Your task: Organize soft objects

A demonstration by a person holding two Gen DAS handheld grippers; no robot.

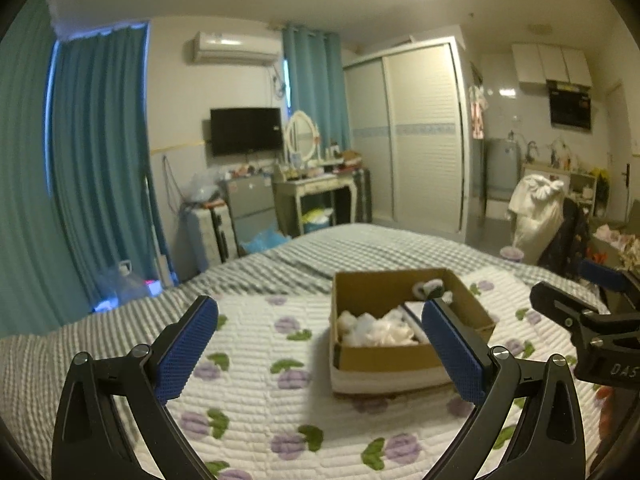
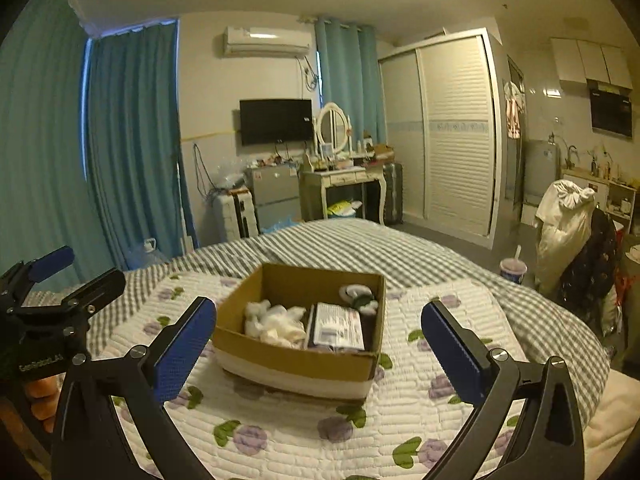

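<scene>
A brown cardboard box (image 1: 400, 356) (image 2: 296, 360) sits on the flowered quilt. Inside lie a crumpled white soft cloth (image 1: 376, 330) (image 2: 274, 322), a flat packet with a printed label (image 2: 338, 326) and a white and dark green soft item (image 1: 430, 288) (image 2: 358, 294) at the far corner. My left gripper (image 1: 320, 354) is open and empty, above the quilt just in front of the box. My right gripper (image 2: 318, 350) is open and empty, its fingers either side of the box's near wall. Each gripper shows in the other's view, the right one (image 1: 580, 316) and the left one (image 2: 60, 280).
The bed carries a white quilt with purple flowers (image 1: 256, 412) (image 2: 400, 420) over a grey checked sheet (image 2: 400, 252). Beyond the bed stand a dressing table (image 2: 344, 184), a wardrobe (image 2: 452, 136), suitcases, and a chair piled with clothes (image 2: 568, 224). A drink cup (image 2: 513, 268) stands past the bed's right edge.
</scene>
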